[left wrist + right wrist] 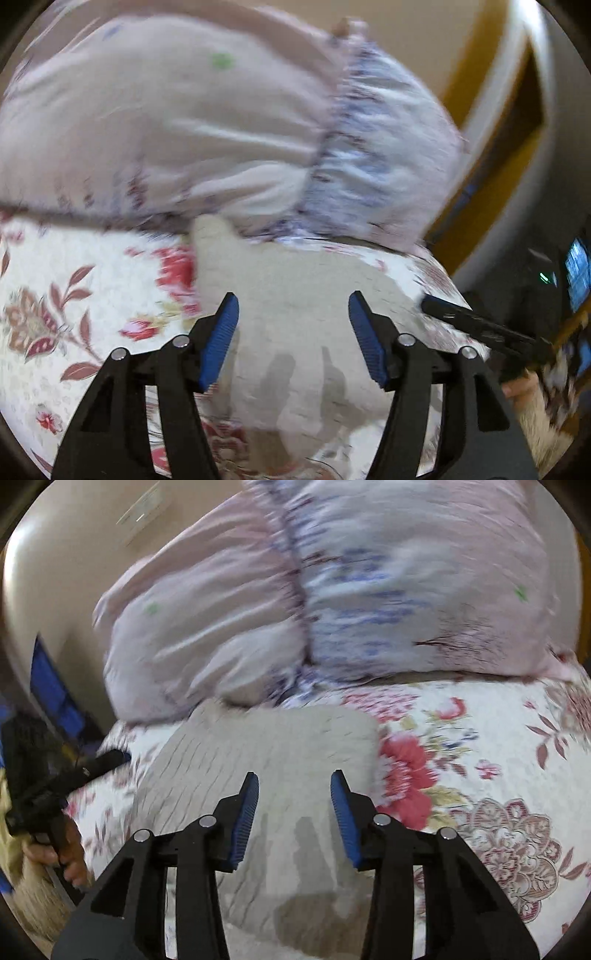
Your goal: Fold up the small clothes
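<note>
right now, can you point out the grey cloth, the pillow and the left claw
grey cloth (266, 746): right wrist view, on its flat ribbed middle.
pillow (177, 122): left wrist view, on its plain pink face.
left claw (293, 332): left wrist view, midway between its blue tips, which stand apart over the cloth.

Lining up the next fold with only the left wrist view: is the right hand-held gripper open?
Observer: Yes. The right hand-held gripper is open and empty, over the cloth.
Operator: How does the cloth's far edge look from that side?
Observer: Blurred, but it looks straight and ends beside a red flower on the sheet.
</note>
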Tool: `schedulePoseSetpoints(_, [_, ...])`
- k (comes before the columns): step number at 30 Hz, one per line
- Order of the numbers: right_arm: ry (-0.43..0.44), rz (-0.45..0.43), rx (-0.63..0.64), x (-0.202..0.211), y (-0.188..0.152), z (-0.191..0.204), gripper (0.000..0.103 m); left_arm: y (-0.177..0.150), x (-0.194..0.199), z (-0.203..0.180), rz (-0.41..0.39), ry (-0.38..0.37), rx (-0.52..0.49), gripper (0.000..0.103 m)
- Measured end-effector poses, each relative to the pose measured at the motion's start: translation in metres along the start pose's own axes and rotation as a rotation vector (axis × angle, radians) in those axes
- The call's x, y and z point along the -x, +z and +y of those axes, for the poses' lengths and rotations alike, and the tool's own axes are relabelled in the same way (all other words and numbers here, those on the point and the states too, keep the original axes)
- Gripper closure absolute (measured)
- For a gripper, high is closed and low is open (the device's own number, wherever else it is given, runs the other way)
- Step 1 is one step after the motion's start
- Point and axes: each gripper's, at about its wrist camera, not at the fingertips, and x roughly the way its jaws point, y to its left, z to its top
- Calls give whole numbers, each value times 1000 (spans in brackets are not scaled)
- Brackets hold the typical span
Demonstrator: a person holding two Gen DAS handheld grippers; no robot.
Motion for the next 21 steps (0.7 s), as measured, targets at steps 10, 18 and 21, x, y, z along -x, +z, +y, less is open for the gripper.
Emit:
schedulePoseSetpoints(10, [-104, 101, 37, -38, -20, 8, 58, -24, -43, -12, 147, 115, -99, 40])
schedulePoseSetpoints(18, [-152, -74, 49, 19, -28, 10, 13, -28, 7, -11, 39, 150, -96, 9])
schedulePoseSetpoints(21, [-161, -97, 26, 31, -35, 4, 9, -37, 22, -7, 33, 189, -87, 2])
